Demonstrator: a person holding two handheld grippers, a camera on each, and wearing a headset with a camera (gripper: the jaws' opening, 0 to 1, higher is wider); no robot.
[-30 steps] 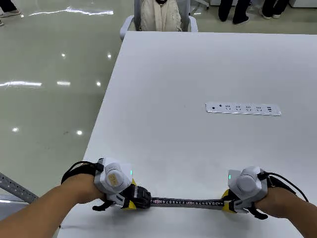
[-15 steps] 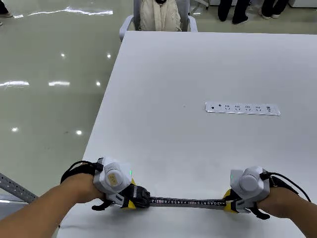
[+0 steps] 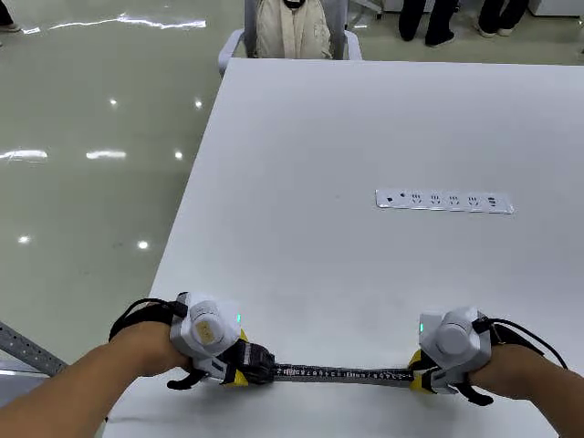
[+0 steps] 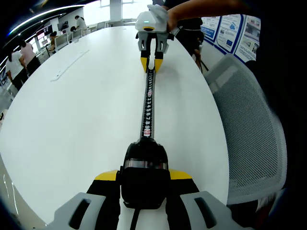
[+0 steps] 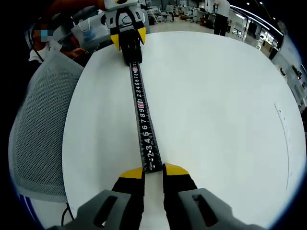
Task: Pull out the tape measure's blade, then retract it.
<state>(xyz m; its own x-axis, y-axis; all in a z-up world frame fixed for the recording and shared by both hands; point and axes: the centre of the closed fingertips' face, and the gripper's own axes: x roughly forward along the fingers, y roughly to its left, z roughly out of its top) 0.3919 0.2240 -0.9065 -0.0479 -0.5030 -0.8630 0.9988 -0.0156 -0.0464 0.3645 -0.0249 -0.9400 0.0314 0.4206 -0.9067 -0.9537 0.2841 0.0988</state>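
Observation:
The black tape measure case [image 4: 144, 167] sits between the yellow-tipped jaws of my left gripper [image 3: 245, 365], which is shut on it near the table's front edge. Its blade [image 3: 342, 372], with printed numbers, stretches flat across the white table [image 3: 365, 128] to my right gripper [image 3: 418, 376]. The right gripper is shut on the blade's end [image 5: 151, 167]. In the left gripper view the blade [image 4: 147, 108] runs away to the right gripper [image 4: 151, 60]. In the right gripper view the blade [image 5: 142, 115] leads to the case [image 5: 129, 50] in the left gripper.
A white power strip [image 3: 444, 201] lies flat on the table at mid right. A mesh chair [image 4: 249, 129] stands by the table's near edge. Another chair [image 3: 292, 27] is at the far end, and people stand beyond it.
The blade's length and both grippers look about the same; only the head camera has shifted slightly.

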